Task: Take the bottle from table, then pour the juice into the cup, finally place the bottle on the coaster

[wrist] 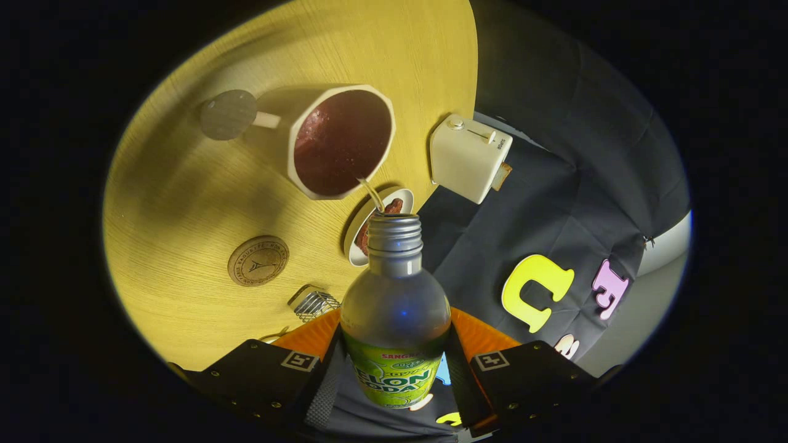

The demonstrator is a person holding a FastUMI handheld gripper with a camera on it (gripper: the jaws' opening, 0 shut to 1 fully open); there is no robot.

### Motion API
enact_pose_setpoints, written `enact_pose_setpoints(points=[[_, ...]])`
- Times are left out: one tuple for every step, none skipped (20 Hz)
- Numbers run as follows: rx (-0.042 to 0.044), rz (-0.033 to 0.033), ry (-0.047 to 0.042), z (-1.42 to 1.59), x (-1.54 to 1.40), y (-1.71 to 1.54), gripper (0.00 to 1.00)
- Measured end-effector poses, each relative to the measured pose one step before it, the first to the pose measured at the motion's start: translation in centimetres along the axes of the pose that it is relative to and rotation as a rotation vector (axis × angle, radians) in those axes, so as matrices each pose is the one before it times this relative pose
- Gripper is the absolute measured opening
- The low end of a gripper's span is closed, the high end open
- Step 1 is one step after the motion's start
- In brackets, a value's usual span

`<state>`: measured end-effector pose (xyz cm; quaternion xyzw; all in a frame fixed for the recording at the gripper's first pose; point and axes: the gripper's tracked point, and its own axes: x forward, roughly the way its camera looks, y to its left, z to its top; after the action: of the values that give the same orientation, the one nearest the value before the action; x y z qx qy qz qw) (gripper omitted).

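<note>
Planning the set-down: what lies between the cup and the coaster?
In the gripper view, only bare table lies between the cup and the coaster.

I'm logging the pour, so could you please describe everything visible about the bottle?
The bottle is uncapped and clear, with a threaded neck and a green label. It is clamped between the gripper fingers and tipped toward the cup. A thin stream runs from its mouth into the cup's dark interior.

Gripper (394, 369) tipped fwd over the table's edge, fingers clamped on either side of the bottle (395, 307). Both fingers (265, 369) pressing its lower body.
</note>
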<state>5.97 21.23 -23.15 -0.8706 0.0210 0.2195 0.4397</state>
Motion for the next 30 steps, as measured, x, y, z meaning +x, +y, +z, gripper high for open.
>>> enact_pose_setpoints(points=[[-0.00211, 0.00333, 0.00127, 0.067, 0.045, 0.161, 0.77], [0.00198, 0.00105, -0.00177, 0.063, -0.014, 0.077, 0.77], [0.00248, 0.00457, -0.00202, 0.093, 0.051, 0.131, 0.77], [0.00010, 0.00377, -0.00056, 0.024, -0.036, 0.077, 0.77], [-0.00200, 0.00068, -0.00087, 0.105, 0.053, 0.019, 0.77], [0.00065, 0.00078, -0.00152, 0.060, 0.042, 0.020, 0.77], [0.00170, 0.00512, 0.00013, 0.125, 0.053, 0.156, 0.77], [0.00234, 0.00489, -0.00071, 0.067, 0.055, 0.142, 0.77], [0.00143, 0.00394, -0.00036, 0.177, 0.029, 0.099, 0.77], [0.00148, 0.00259, -0.00078, 0.091, -0.047, 0.078, 0.77], [0.00354, 0.00312, -0.00025, 0.104, 0.097, 0.042, 0.77], [0.00562, 0.00379, -0.00105, 0.104, 0.053, 0.093, 0.77], [0.00626, 0.00453, -0.00015, 0.147, 0.023, 0.217, 0.77], [0.00704, 0.00463, 0.00007, 0.106, 0.004, 0.103, 0.77], [0.00867, 0.00352, -0.00226, 0.173, -0.021, 0.099, 0.77], [0.00643, 0.00352, -0.00108, 0.141, -0.021, 0.132, 0.77], [0.00612, 0.00532, -0.00030, 0.179, 0.032, 0.096, 0.77], [0.00721, 0.00563, 0.00054, 0.042, 0.027, 0.153, 0.77], [0.00781, 0.00548, 0.00058, 0.081, 0.007, 0.204, 0.77], [0.00805, 0.00466, 0.00066, 0.067, -0.106, 0.161, 0.77], [0.00601, 0.00244, -0.00009, 0.134, 0.025, 0.158, 0.77], [0.00301, 0.00214, -0.00111, 0.082, 0.006, 0.073, 0.77], [0.00202, -0.00065, -0.00305, 0.114, 0.077, -0.027, 0.77], [0.00323, -0.00009, -0.00094, 0.040, 0.063, -0.058, 0.77], [0.00591, -0.00041, -0.00112, 0.042, -0.082, 0.150, 0.77], [0.00939, 0.00119, -0.00050, 0.035, -0.035, 0.093, 0.77], [0.01161, 0.00178, -0.00004, 0.013, 0.017, 0.161, 0.77], [0.01281, 0.00401, -0.00086, 0.106, 0.022, 0.088, 0.77], [0.01235, 0.00276, -0.00026, 0.015, 0.062, 0.195, 0.77], [0.00686, 0.00054, -0.00075, 0.054, 0.044, 0.076, 0.77]])
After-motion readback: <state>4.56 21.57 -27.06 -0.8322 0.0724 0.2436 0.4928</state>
